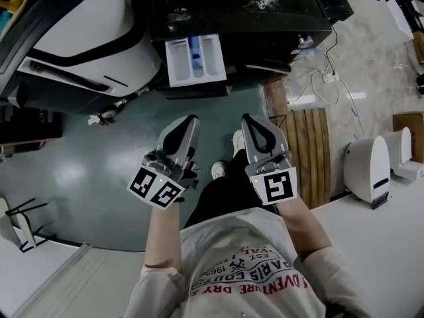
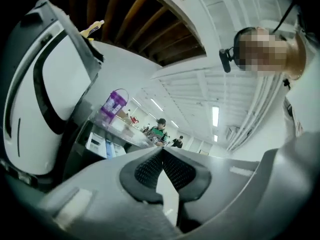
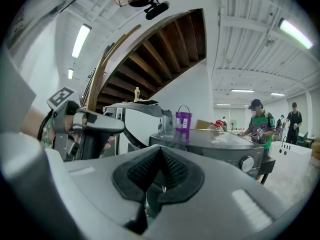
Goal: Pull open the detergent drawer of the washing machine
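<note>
Glossy black washing machine top (image 1: pixel 252 5); smooth white plastic detergent drawer (image 1: pixel 173 61); teal floor (image 1: pixel 79 171) with a soft sheen; slatted brown wooden board (image 1: pixel 311 158); matt grey plastic left gripper (image 1: pixel 192 120) with black, finely ribbed rubbery pads (image 2: pixel 149 170).

Detergent drawer (image 1: pixel 195 59) stands open, left tool (image 1: pixel 191 120) and right tool (image 1: pixel 249 119) well apart from it.

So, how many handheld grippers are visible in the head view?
2. The left grey handheld gripper is left of centre; the right grey handheld gripper is beside it, apart. Both have jaws together and empty, short of the pulled-out white detergent drawer. None seems hidden.
</note>
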The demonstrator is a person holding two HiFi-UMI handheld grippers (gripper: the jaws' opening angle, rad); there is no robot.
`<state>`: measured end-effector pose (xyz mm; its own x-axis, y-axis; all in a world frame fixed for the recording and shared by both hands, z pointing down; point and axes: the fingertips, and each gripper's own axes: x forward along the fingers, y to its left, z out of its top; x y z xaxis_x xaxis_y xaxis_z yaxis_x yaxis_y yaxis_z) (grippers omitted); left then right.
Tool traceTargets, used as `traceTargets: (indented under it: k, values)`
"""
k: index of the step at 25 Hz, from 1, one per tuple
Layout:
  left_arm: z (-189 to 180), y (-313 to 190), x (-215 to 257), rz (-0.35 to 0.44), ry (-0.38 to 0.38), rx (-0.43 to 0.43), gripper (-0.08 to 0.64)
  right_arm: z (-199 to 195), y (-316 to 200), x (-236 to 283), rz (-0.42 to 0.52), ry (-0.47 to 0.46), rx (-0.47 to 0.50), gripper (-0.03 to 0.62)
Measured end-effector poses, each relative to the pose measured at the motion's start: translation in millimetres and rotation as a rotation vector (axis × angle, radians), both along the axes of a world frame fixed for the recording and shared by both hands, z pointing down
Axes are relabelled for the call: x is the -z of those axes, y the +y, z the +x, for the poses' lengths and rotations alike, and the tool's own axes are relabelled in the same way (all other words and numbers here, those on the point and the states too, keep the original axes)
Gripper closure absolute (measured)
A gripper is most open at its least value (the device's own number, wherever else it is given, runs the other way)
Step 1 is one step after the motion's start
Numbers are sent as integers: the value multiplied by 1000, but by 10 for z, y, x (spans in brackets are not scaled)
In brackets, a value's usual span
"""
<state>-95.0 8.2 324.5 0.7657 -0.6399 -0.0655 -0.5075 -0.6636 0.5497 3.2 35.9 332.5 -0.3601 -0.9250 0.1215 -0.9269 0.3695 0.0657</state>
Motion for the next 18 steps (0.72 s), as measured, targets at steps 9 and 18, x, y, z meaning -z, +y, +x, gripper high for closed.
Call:
traceTargets:
  k: [9, 18]
  values:
    - [-137, 137, 549, 194, -307, 10, 560, -25, 114, 620, 68, -10, 30, 592]
    - [-177, 343, 1154, 344, -426, 29, 560, -1, 296, 1064, 81, -30, 83, 592]
